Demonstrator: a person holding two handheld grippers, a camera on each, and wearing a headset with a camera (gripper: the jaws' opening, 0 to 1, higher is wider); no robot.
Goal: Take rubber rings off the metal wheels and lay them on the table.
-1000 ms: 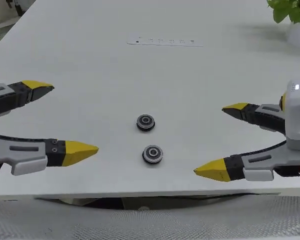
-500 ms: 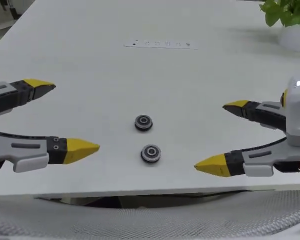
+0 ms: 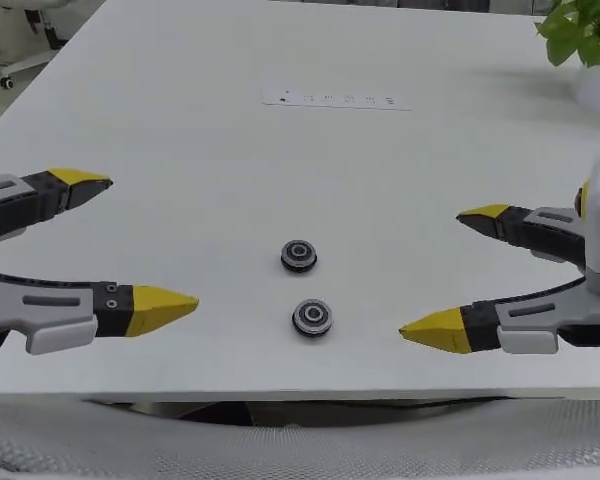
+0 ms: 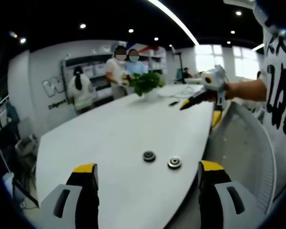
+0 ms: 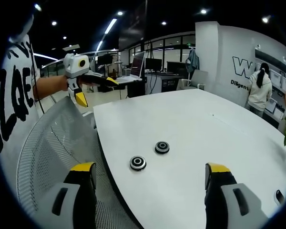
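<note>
Two small metal wheels with black rubber rings lie flat on the white table [image 3: 220, 150]. The far wheel [image 3: 298, 256] [image 4: 149, 156] [image 5: 162, 147] sits just behind the near wheel [image 3: 312, 317] [image 4: 174, 163] [image 5: 137, 163], which lies close to the front edge. My left gripper [image 3: 140, 240] hovers at the left, open, with nothing between its yellow tips. At the right hangs my right gripper [image 3: 450, 275], also open and holding nothing. Both grippers are well apart from the wheels, one on each side.
A flat white power strip [image 3: 338, 99] lies further back on the table. A potted green plant [image 3: 585, 45] stands at the far right corner. A mesh chair back [image 3: 300, 445] runs below the table's front edge. People stand beyond the table's far end [image 4: 119, 67].
The head camera has shifted, so the wheels sit slightly lower and to the right in the picture. Both grippers stay open in about the same places beside the wheels.
</note>
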